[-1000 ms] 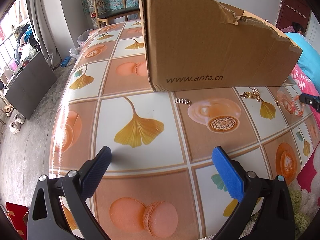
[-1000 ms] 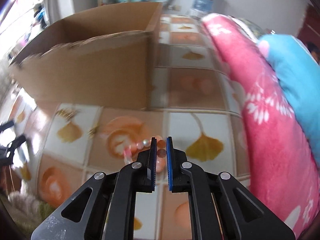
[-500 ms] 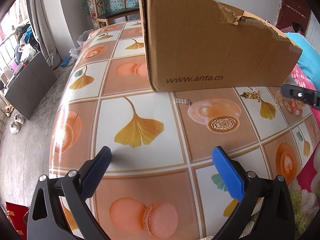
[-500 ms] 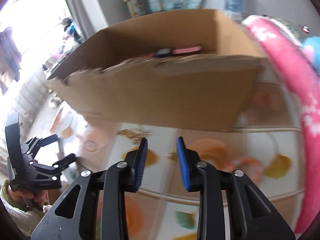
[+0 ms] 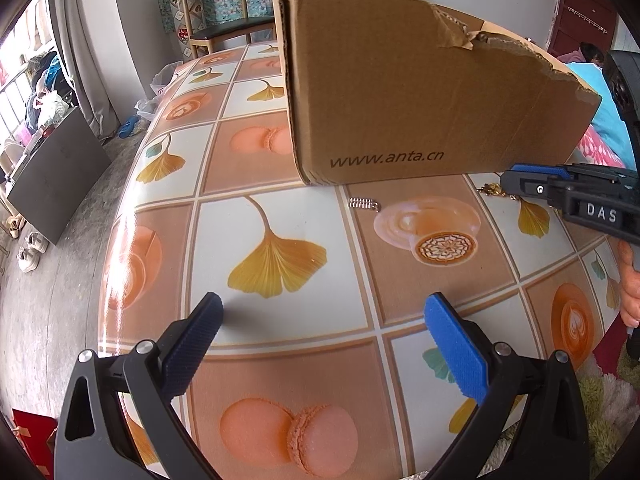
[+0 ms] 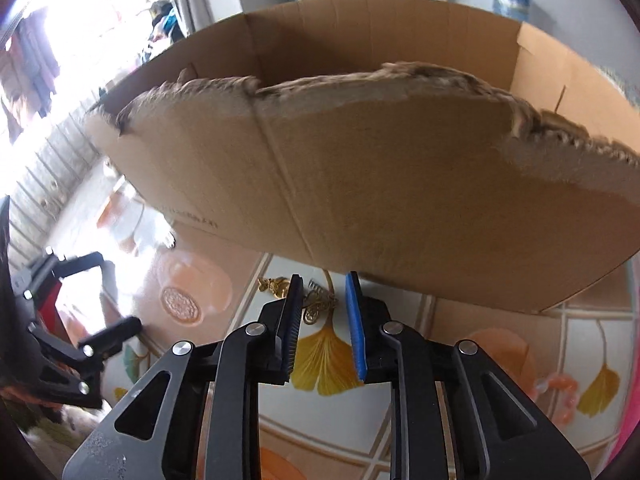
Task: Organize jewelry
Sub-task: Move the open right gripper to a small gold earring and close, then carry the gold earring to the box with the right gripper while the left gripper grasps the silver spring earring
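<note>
A torn cardboard box (image 5: pixel 420 92) stands on the patterned table (image 5: pixel 280 208); it fills the right wrist view (image 6: pixel 380 184). A gold ornament (image 6: pixel 316 302) lies in front of the box, just beyond my right gripper (image 6: pixel 322 292), which is open and empty around it. It also shows in the left wrist view (image 5: pixel 490 190), half hidden by the right gripper (image 5: pixel 510 178). A small silver spring piece (image 5: pixel 362 203) lies near the box's corner. A pink bead bracelet (image 6: pixel 558 390) lies at the right. My left gripper (image 5: pixel 320 320) is open and empty over the table's near part.
A pink blanket (image 5: pixel 600 148) lies to the right of the table. A wooden chair (image 5: pixel 224 20) stands beyond the far end. A dark board (image 5: pixel 52 176) and shoes (image 5: pixel 30 250) are on the floor at the left.
My right gripper opened, swung left away from the pink bracelet and moved in low in front of the box, over the gold ornament. The left gripper has not moved.
</note>
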Demonstrator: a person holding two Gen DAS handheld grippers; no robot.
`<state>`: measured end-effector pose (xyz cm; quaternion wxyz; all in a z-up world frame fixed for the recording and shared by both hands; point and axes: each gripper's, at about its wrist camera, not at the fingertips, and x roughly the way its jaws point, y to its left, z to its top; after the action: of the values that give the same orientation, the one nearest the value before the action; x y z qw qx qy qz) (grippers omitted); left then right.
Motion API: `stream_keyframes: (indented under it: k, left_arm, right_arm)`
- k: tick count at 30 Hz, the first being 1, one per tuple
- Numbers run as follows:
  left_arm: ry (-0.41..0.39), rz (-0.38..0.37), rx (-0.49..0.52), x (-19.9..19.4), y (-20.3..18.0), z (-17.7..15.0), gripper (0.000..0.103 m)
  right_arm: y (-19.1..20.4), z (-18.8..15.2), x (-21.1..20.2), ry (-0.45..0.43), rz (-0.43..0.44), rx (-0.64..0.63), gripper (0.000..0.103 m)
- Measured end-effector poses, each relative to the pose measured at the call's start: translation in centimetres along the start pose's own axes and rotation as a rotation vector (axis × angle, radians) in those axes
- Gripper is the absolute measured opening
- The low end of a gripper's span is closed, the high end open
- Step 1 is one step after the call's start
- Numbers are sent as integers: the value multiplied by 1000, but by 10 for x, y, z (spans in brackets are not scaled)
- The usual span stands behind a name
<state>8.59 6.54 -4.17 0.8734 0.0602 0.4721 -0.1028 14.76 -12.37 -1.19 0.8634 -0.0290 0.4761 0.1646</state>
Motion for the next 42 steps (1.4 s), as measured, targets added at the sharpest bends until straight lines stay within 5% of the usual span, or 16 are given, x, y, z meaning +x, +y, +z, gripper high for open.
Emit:
stream_keyframes:
  k: [9, 17, 31, 42]
  left_arm:
    - [-5, -2, 3, 0, 0, 0, 99]
    - [-8, -2, 3, 0, 0, -1, 99]
    - [-12, -2, 4, 0, 0, 0, 99]
    - [-4, -5, 23, -2, 0, 1, 99]
  right_arm:
    - [1, -20, -20, 48, -7, -13, 10]
    - [-8, -33, -47, 76, 122, 41, 11]
    - [-9, -40, -31, 49, 52, -37, 4]
    - [-52, -33, -64, -80, 238, 246, 0]
